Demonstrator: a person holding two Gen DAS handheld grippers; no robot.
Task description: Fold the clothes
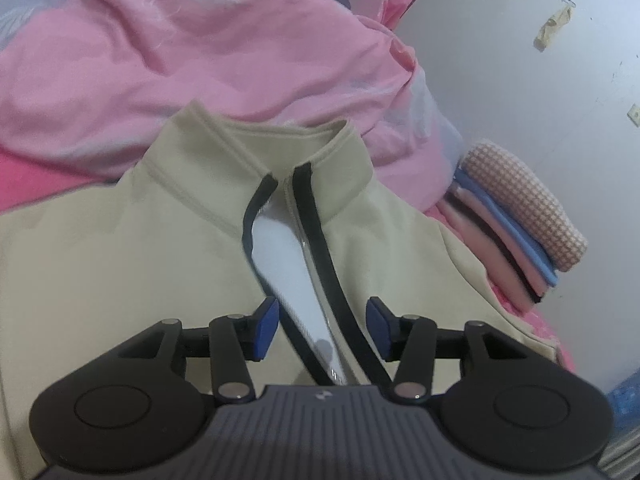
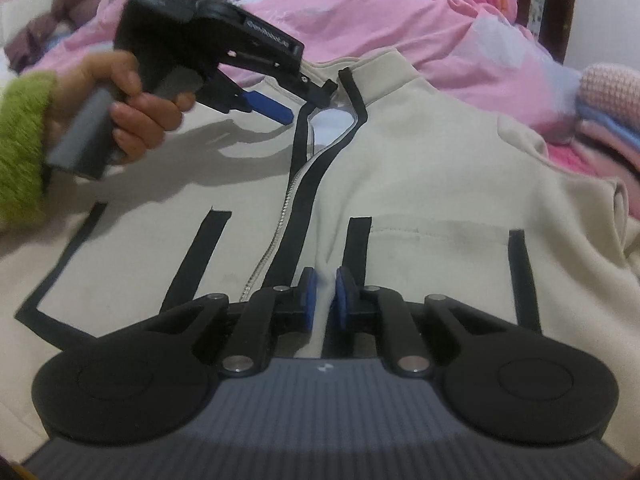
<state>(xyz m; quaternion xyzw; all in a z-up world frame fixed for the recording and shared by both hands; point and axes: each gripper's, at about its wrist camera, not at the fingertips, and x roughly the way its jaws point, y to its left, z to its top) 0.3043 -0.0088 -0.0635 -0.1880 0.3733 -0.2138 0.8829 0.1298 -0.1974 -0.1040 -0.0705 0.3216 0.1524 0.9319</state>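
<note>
A cream zip-up jacket with black trim lies spread on the bed, collar at the far end; it also shows in the right wrist view. Its zipper is partly open at the neck, showing white lining. My left gripper is open and hovers just above the open zipper below the collar; it also shows in the right wrist view. My right gripper is shut on a pinched ridge of the jacket's front edge beside the zipper, at chest height.
A rumpled pink blanket lies behind the jacket. A stack of folded clothes sits at the right by the white wall; it also shows in the right wrist view. Black pocket strips mark the jacket front.
</note>
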